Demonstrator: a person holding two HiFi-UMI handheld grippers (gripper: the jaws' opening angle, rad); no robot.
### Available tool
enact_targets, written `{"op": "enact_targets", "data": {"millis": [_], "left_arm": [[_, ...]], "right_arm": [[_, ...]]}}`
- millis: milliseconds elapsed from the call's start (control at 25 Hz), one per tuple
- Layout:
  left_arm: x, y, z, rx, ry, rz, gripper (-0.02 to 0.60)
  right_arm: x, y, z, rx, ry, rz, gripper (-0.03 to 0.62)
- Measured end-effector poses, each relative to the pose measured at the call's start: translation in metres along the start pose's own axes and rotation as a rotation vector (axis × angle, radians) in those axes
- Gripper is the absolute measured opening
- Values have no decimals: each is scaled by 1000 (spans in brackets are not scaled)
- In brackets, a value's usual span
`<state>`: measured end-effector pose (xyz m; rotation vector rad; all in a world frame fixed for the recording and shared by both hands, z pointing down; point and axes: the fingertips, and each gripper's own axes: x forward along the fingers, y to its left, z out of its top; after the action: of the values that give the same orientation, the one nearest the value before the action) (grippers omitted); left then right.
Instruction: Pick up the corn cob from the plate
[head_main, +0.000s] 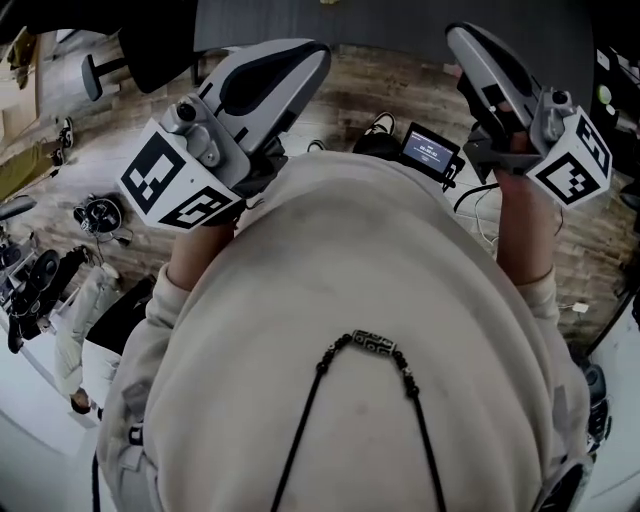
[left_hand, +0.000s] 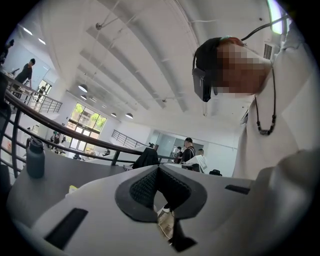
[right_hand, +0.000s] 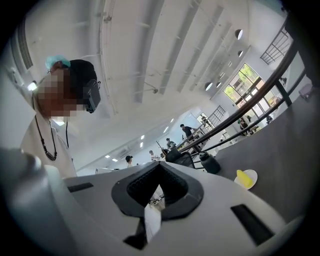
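Noting left gripper (left_hand: 159, 169) and right gripper (right_hand: 159, 167) both closed on nothing, corn cob (right_hand: 243, 178) lying on its plate (right_hand: 253, 174) well apart on the grey table (right_hand: 282, 150); risk: arriving unopened, jaws could shove the cob off.

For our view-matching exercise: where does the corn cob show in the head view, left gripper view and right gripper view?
Head view: not in it.
Left gripper view: a yellowish speck at lower left, too small to tell.
Right gripper view: corn cob on its plate, lower right.
Shared landmark: the bottle, in both gripper views.
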<state>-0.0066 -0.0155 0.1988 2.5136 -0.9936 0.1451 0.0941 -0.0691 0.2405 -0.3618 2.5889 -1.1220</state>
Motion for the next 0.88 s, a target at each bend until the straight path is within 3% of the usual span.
{"op": "enact_targets", "data": {"millis": [200,360,600,880], "left_arm": [[2,-7,14,9,-9,-46,0],[10,-5,17,48,44,-65,0],[13,7,6,22,63,-64,0],[43,26,1,-24,69,-150,0]], "right_arm": [[-4,-4,0,35,-19,-27,15],[-8,-13,4,71,-50,-64,15],[-23,-18,-7,80,-94,-113,15],[-25,-42,-1,102,-104,-191,15]]}}
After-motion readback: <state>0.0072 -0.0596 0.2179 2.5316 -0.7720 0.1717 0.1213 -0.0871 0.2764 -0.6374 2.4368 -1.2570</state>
